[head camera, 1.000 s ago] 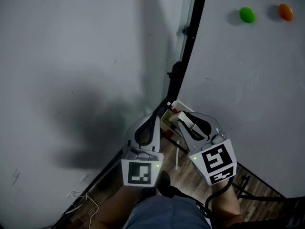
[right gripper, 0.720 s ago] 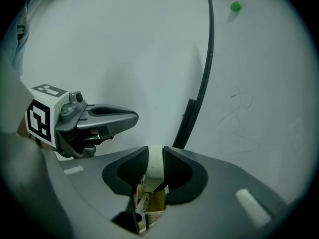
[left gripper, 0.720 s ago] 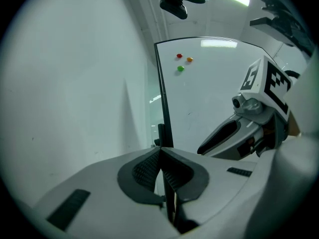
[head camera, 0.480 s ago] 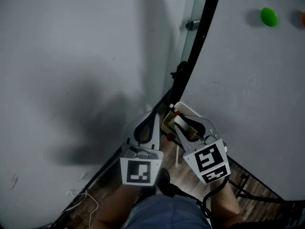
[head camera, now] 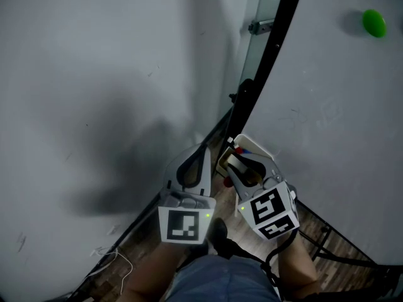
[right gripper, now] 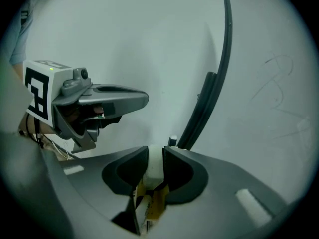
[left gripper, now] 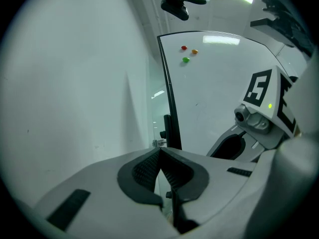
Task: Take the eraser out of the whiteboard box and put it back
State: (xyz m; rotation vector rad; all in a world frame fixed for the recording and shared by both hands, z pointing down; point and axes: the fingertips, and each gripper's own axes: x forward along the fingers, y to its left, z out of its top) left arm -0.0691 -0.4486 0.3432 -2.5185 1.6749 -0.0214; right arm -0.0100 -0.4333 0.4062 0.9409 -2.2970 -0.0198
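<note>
Our right gripper grips the eraser, whose long side runs back along the jaws. The whiteboard box sits just below and ahead of its tips. Our left gripper, clenched on nothing, hangs just beside it. The board's black frame rises close ahead.

Dark wood-plank floor, a thin white cable loose on it beside the wall's foot.
</note>
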